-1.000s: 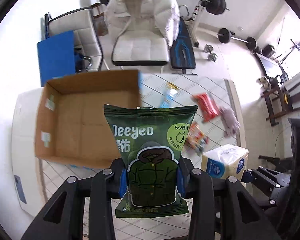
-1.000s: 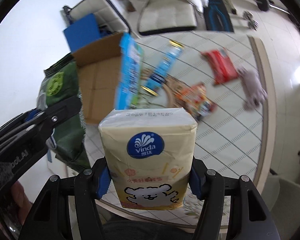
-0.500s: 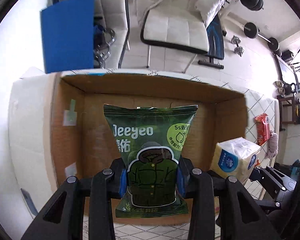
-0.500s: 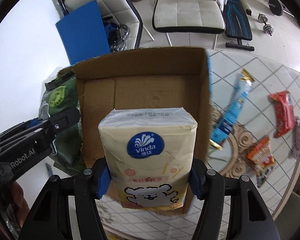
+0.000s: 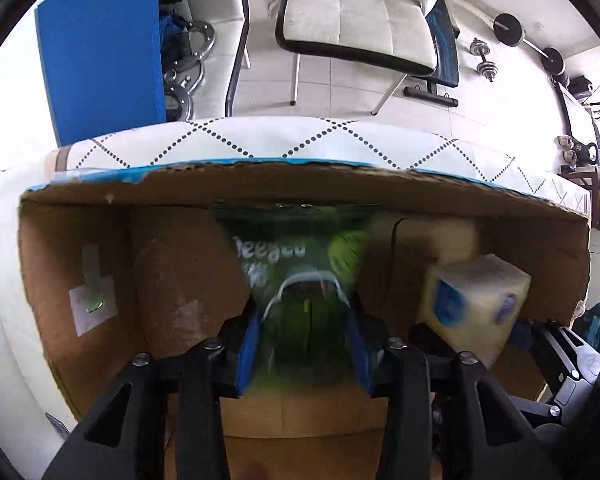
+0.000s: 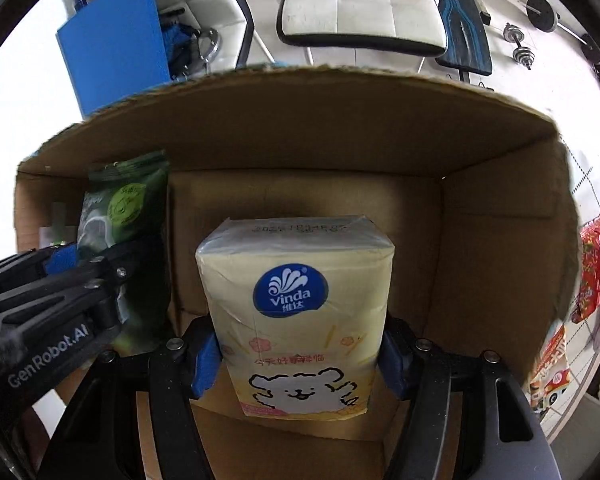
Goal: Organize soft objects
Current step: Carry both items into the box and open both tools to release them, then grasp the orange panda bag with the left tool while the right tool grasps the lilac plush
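The dark green soft plastic pouch (image 5: 300, 280) sat between the blue pads of the left tongs (image 5: 305, 354), inside the open brown cardboard box (image 5: 180, 280); it was motion-blurred in the left wrist view, and the pads appeared spread slightly wider than the pouch, so whether the left tongs were clenched on it or had let go could not be told. Just to its right, the pale yellow plastic-wrapped tissue pack with the blue round logo (image 6: 296, 312) was grasped firmly by the right tongs (image 6: 300, 360), both pads pressed against its lower sides, and was held within the box above its floor. Whether either item touched the floor was not visible. Beyond the box, the white counter with dotted diamond lines (image 5: 260, 140) carried a red snack packet (image 6: 594, 268) and an orange printed packet (image 6: 550, 364), not yet boxed. Judged risks: the upright pouch could topple or slump against the tissue pack on release, being limp and top-heavy; the two tongs, working close together, could foul one another on withdrawal; a clipped wall could shift the light box.
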Action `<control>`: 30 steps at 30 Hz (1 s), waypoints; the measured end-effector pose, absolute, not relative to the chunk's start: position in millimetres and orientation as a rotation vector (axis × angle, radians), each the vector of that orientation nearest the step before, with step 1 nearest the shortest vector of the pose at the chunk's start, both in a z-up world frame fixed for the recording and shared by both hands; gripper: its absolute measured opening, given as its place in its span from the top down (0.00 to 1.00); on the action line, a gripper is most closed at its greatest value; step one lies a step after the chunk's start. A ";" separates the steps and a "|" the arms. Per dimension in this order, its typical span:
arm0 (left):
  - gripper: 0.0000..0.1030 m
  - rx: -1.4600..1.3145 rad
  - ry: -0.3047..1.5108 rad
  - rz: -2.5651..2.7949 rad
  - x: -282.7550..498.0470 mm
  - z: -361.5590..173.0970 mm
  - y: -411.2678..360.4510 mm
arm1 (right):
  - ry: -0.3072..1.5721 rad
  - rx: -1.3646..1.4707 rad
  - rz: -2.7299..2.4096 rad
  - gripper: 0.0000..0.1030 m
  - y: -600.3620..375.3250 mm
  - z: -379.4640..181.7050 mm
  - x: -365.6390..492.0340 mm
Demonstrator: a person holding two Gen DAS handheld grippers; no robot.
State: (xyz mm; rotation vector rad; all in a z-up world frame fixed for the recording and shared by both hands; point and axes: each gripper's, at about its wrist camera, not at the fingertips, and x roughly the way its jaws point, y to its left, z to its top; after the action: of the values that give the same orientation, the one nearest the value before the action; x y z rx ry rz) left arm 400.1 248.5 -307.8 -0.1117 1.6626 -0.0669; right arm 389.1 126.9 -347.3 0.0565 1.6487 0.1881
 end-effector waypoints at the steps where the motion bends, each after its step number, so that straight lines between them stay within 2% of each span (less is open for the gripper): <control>1: 0.42 -0.101 1.662 -0.063 399.6 -310.2 248.4 | 1.645 0.056 0.192 0.18 127.9 -346.1 389.3; 2: 0.25 -0.092 1.648 -0.059 399.5 -307.3 249.0 | 1.644 0.056 0.194 0.18 128.9 -344.2 388.8; 4: 0.12 -0.086 1.630 -0.051 396.4 -303.7 250.7 | 1.635 0.029 0.195 0.13 131.6 -337.3 386.7; 8: 0.12 -0.067 1.597 -0.052 383.5 -288.5 253.0 | 1.625 0.011 0.185 0.10 134.4 -324.9 378.8; 13: 0.11 -0.077 1.539 -0.043 356.7 -263.8 257.5 | 1.610 -0.010 0.183 0.03 132.1 -301.6 355.4; 30: 0.11 -0.034 1.358 0.038 244.8 -173.5 238.8 | 1.465 -0.014 0.219 0.02 103.8 -210.7 252.4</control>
State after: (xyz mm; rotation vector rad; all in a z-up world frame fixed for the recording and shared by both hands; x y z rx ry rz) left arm 244.8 238.8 -173.5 -0.0345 1.3585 0.0379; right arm 252.4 103.8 -210.7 -0.0140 1.4645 0.2186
